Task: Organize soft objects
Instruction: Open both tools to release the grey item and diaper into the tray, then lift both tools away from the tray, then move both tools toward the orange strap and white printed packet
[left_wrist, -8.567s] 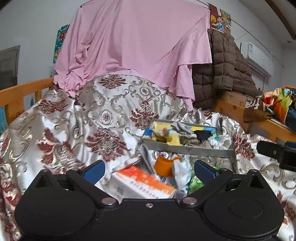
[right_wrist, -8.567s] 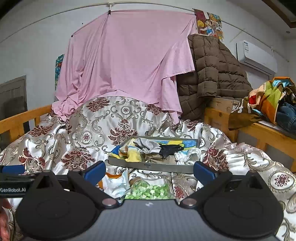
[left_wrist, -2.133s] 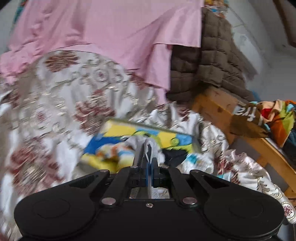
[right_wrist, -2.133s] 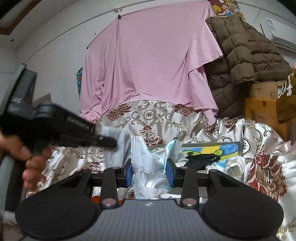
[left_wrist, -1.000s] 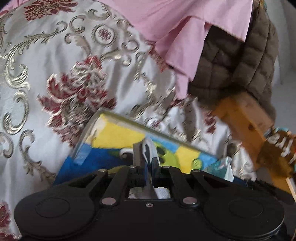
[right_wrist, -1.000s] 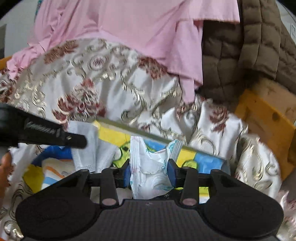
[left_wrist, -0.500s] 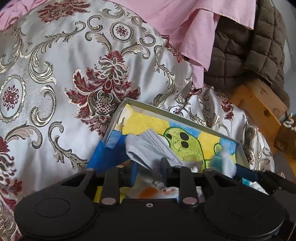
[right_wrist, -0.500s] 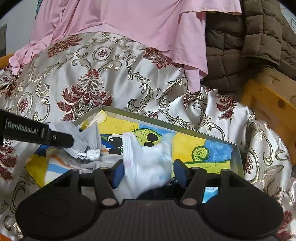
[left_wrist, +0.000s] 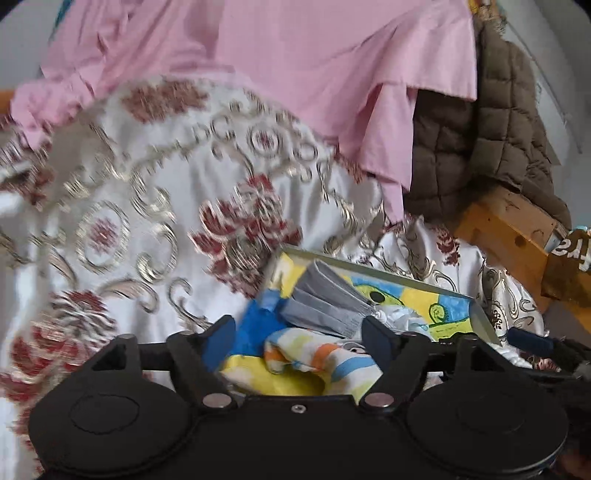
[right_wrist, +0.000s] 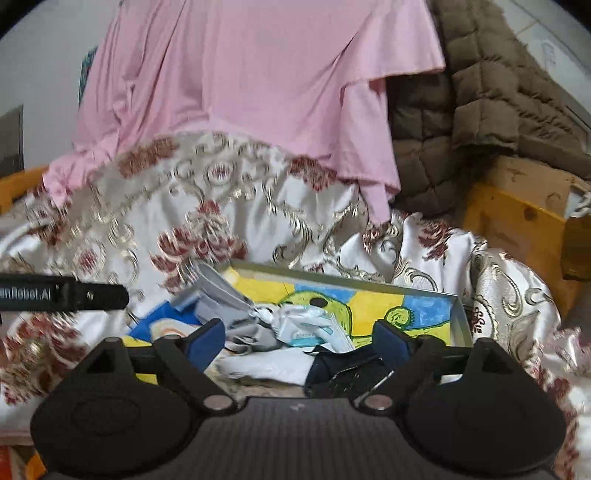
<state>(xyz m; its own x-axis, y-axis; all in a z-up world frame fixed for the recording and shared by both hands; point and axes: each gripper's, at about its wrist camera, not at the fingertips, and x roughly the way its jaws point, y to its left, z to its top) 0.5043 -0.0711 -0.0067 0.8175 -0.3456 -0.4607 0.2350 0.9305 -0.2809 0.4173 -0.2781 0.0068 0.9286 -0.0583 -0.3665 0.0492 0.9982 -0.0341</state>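
Note:
A shallow grey tray (left_wrist: 373, 266) with a yellow, blue and green cartoon bottom lies on the bed. In it a grey face mask (left_wrist: 325, 302) rests on a striped cloth (left_wrist: 325, 358). My left gripper (left_wrist: 298, 341) is just short of them, its jaws opening, and nothing is pressed between the pads. In the right wrist view the tray (right_wrist: 332, 278) also holds the mask (right_wrist: 218, 291), a white and teal packet (right_wrist: 314, 325), a white cloth (right_wrist: 266, 365) and a black cloth (right_wrist: 343, 365). My right gripper (right_wrist: 298, 341) hangs over these, its jaws opening and holding nothing. The left gripper's side (right_wrist: 62, 293) shows at the left.
A silver bedspread (left_wrist: 166, 221) with red and gold flowers covers the bed around the tray. Behind it hang a pink sheet (right_wrist: 240, 81) and a brown quilted jacket (right_wrist: 480, 92). A wooden bed frame (right_wrist: 517, 221) runs along the right.
The left gripper let go of the grey mask and the right let go of the white packet; both now lie in the tray. Both jaws widened and both grippers drew back.

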